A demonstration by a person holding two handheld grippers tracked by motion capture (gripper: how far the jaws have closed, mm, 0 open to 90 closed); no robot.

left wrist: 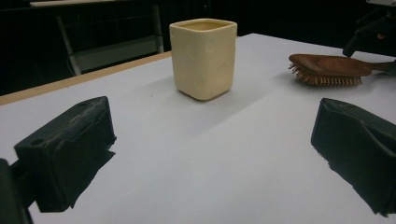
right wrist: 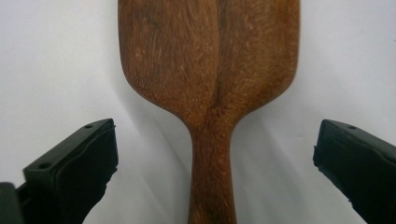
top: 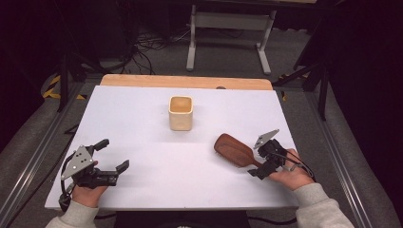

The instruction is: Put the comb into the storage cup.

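While the wooden hairbrush (top: 233, 149) lies bristles down on the white tabletop (top: 157, 166), toward the right edge and nearer the front edge than the back, its handle points at the right gripper (top: 262, 160). In the right gripper view the handle (right wrist: 210, 177) runs straight up the middle between the two black jaws, which stand wide apart with bare tabletop showing on either side of it; neither pad touches the wood, so the right gripper is open and holds nothing. The brush's broad paddle lies beyond the jaw tips, angled toward the middle of the tabletop.

Well apart from the brush, a cream square cup (top: 181, 112) stands upright about midway between the left and right edges, closer to the back edge. Between brush and cup the surface is bare. Right of the brush little tabletop is left before the right edge, where the person's right hand (top: 292, 175) rests.

Near the front left corner the left gripper (top: 114, 156) sits low over the tabletop, its jaws spread wide with nothing between them. A broad stretch of bare tabletop separates it from the cup and the brush.
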